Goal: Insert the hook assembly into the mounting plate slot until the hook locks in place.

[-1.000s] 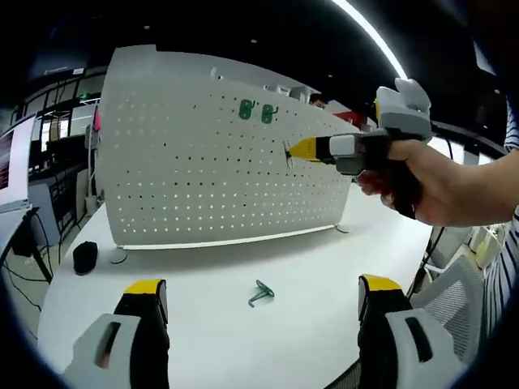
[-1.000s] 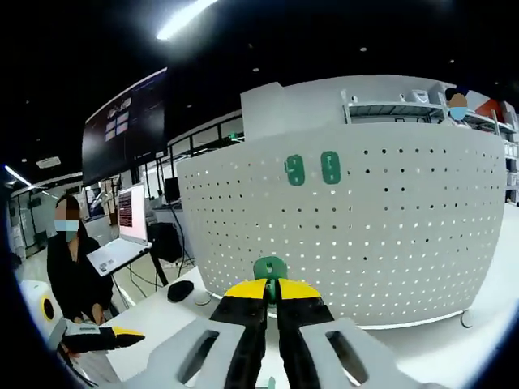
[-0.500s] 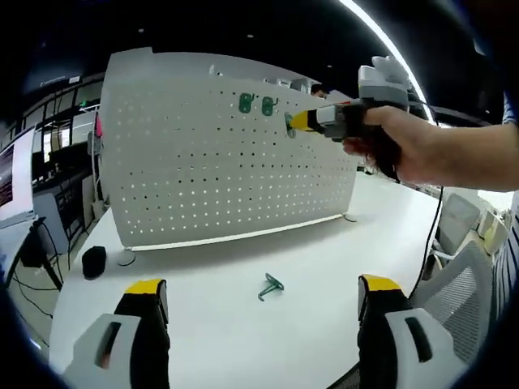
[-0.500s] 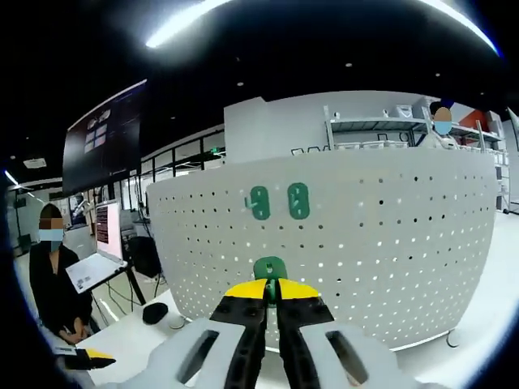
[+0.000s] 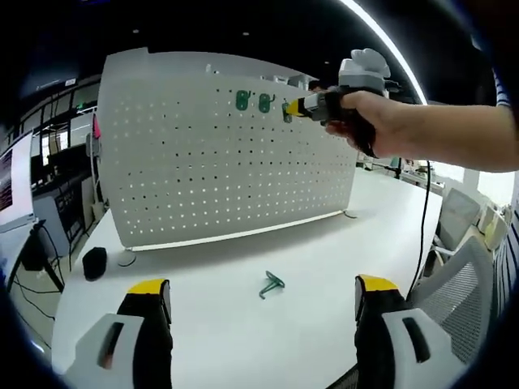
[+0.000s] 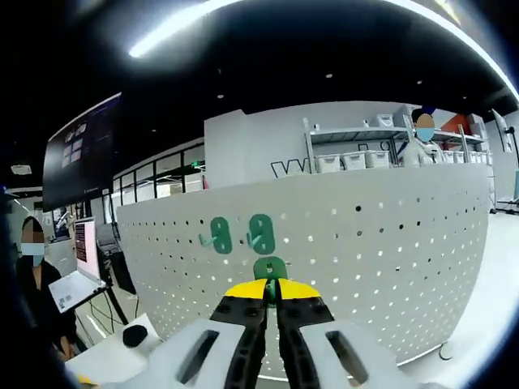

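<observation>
A white perforated mounting plate [image 5: 219, 154] stands upright on the white table [image 5: 219, 324]. Two green hooks [image 5: 252, 102] hang near its top edge, seen closer as the hooks [image 6: 240, 235] in the right gripper view. My right gripper [image 6: 271, 290] is shut on a third green hook [image 6: 270, 269], held close to the plate just right of those two. In the left gripper view that right gripper [image 5: 293, 108] comes in held by a hand [image 5: 389, 121]. A spare green hook [image 5: 271, 284] lies on the table. My left gripper [image 5: 263, 296] hovers open above the table.
A black mouse [image 5: 94, 262] lies at the plate's left end. An office chair [image 5: 462, 267] stands at the right of the table. A seated person [image 6: 32, 284] with a laptop [image 6: 77, 279] is far left behind the plate. Shelves with bins [image 6: 365, 158] rise beyond.
The right gripper with its hook has risen and moved left toward the plate's top row, nearing the two hung hooks. The left gripper stays open over the table.
</observation>
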The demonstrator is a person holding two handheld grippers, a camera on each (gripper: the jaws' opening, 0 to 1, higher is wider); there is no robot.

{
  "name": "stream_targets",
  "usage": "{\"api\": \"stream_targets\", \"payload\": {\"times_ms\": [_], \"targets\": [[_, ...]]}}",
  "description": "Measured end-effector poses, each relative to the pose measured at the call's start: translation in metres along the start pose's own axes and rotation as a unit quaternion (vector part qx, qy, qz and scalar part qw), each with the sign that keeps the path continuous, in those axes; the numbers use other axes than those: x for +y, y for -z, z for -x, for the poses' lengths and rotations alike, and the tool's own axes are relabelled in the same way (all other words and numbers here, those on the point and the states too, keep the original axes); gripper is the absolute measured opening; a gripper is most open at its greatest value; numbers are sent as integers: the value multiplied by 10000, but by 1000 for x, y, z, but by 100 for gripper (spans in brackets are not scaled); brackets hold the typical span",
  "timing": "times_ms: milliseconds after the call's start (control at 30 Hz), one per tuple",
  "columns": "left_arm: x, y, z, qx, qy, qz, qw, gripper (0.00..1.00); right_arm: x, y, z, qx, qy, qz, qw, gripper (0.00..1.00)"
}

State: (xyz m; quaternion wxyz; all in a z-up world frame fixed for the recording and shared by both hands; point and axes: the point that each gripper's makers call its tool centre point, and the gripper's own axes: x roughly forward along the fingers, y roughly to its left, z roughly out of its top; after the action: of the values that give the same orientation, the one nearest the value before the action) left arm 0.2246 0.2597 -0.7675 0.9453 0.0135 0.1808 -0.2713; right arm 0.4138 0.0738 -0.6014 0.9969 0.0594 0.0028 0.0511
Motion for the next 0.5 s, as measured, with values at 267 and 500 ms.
{"api": "stream_targets", "payload": {"times_ms": [267, 500], "targets": [[1, 0, 0, 6, -20, 40, 10000, 95, -7, -12, -10, -154, 145, -11, 9998, 0], [2, 1, 0, 34, -37, 61, 10000, 94, -18, -25, -18, -294, 319, -113, 9990, 0]]}}
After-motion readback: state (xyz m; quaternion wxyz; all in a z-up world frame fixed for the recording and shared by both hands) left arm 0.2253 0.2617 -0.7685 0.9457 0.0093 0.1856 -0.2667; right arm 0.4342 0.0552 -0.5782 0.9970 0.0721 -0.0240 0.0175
